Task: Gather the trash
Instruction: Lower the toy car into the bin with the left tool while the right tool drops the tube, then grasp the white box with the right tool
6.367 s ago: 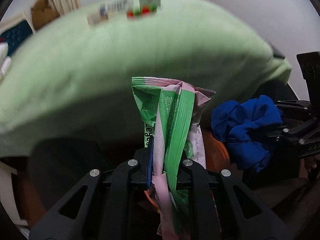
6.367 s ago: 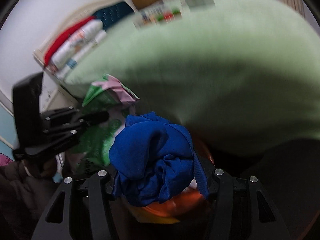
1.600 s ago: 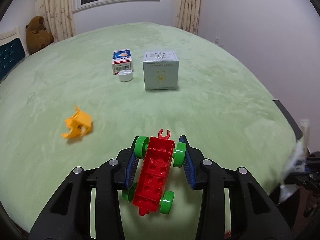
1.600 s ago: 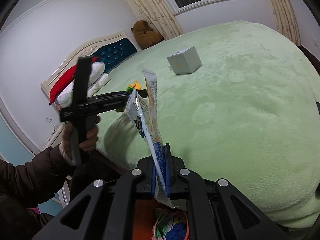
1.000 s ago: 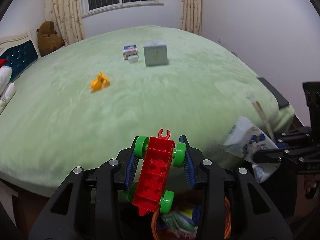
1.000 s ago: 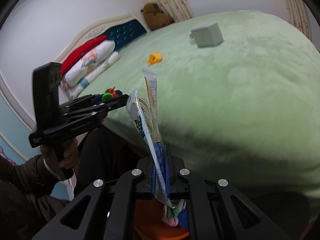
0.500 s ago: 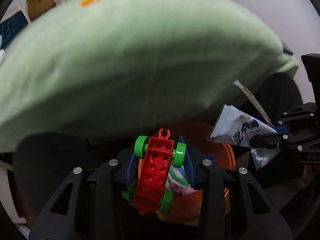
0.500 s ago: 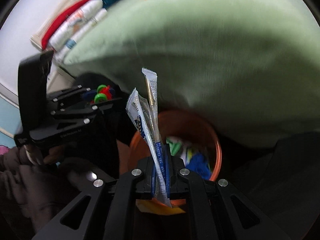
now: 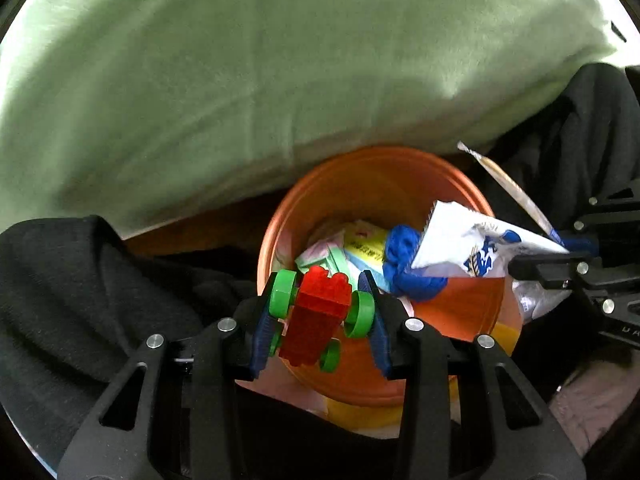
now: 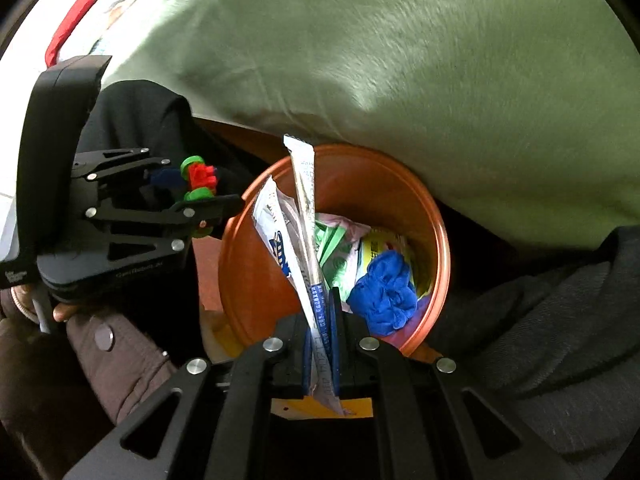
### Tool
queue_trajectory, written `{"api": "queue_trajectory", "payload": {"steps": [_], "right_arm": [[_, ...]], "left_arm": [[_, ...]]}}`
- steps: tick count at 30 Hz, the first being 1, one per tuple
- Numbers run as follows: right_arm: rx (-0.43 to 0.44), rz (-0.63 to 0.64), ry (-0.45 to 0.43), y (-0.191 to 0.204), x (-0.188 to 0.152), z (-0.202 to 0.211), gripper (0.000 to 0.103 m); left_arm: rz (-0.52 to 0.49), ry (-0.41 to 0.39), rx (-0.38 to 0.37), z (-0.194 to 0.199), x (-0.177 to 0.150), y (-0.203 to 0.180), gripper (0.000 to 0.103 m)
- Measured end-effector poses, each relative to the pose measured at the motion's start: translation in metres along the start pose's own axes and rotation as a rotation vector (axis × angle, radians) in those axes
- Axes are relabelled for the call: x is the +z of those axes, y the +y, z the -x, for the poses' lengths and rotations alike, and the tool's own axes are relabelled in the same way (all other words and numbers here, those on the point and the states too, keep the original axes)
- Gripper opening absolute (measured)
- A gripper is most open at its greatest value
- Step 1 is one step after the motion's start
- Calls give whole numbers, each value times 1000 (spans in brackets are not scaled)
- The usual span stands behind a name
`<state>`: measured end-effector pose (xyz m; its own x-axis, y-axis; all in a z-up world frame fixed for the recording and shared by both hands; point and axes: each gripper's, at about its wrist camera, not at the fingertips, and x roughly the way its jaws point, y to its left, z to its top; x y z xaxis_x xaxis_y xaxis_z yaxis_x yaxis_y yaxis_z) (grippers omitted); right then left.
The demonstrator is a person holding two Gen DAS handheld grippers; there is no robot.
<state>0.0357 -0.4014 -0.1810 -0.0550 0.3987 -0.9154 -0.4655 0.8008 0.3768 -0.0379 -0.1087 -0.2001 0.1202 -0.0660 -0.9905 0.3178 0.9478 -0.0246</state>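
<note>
Pinching a red toy car [image 9: 318,316] by its green wheels, my left gripper [image 9: 320,312] hangs over the orange bin's [image 9: 372,168] seven o'clock rim. My right gripper [image 10: 322,320] is clamped tight on white wrappers [image 10: 304,248] at the bin's three o'clock edge in the left view. Inside lie a blue cloth [image 10: 386,288] and green packets [image 10: 334,244], the green bedspread [image 9: 280,60] overhanging at twelve.

Right gripper [image 10: 320,336] clamped on wrappers [image 10: 296,240] above orange bin [image 10: 240,280] — blue cloth [image 10: 384,288] inside.
</note>
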Motion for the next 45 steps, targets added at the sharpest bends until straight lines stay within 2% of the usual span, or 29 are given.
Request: {"api": "queue_trajectory", "payload": {"steps": [10, 12, 13, 14, 15, 16, 17, 25, 28, 30, 33, 38, 43, 45], "right_arm": [[-38, -46, 67, -16, -2, -21, 7], [-44, -52, 74, -16, -1, -24, 15], [-49, -55, 77, -18, -1, -26, 21], [-54, -57, 81, -17, -1, -29, 43], [-62, -56, 78, -17, -1, -29, 56], [-60, -56, 78, -18, -1, -29, 55], [-57, -57, 78, -18, -2, -28, 55], [-45, -69, 67, -22, -5, -24, 55], [-27, -61, 45, -23, -2, -9, 55], [-21, -26, 9, -20, -2, 7, 55], [19, 74, -79, -8, 2, 50, 55], [17, 188, -274, -4, 34, 124, 55], [-36, 168, -457, -15, 92, 174, 56], [-83, 132, -529, -18, 116, 182, 61]], "left_arm": [[-23, 82, 7, -30, 7, -10, 39], [-26, 92, 9, -35, 12, -9, 39], [-26, 102, 13, -37, 13, -11, 45], [-26, 117, 16, -38, 14, -10, 62], [-23, 123, 17, -39, 14, -10, 71], [-19, 118, 16, -39, 16, -10, 80], [-16, 108, 10, -37, 15, -8, 81], [14, 100, -8, -34, 15, -1, 83], [28, 91, -10, -30, 13, 2, 83], [44, 69, -22, -26, 12, 7, 83], [71, -11, -60, -5, 9, 19, 83], [71, -210, -101, 42, 3, 24, 83], [55, -360, -50, 85, 6, 26, 83], [68, -406, -43, 98, 10, 28, 83]]}}
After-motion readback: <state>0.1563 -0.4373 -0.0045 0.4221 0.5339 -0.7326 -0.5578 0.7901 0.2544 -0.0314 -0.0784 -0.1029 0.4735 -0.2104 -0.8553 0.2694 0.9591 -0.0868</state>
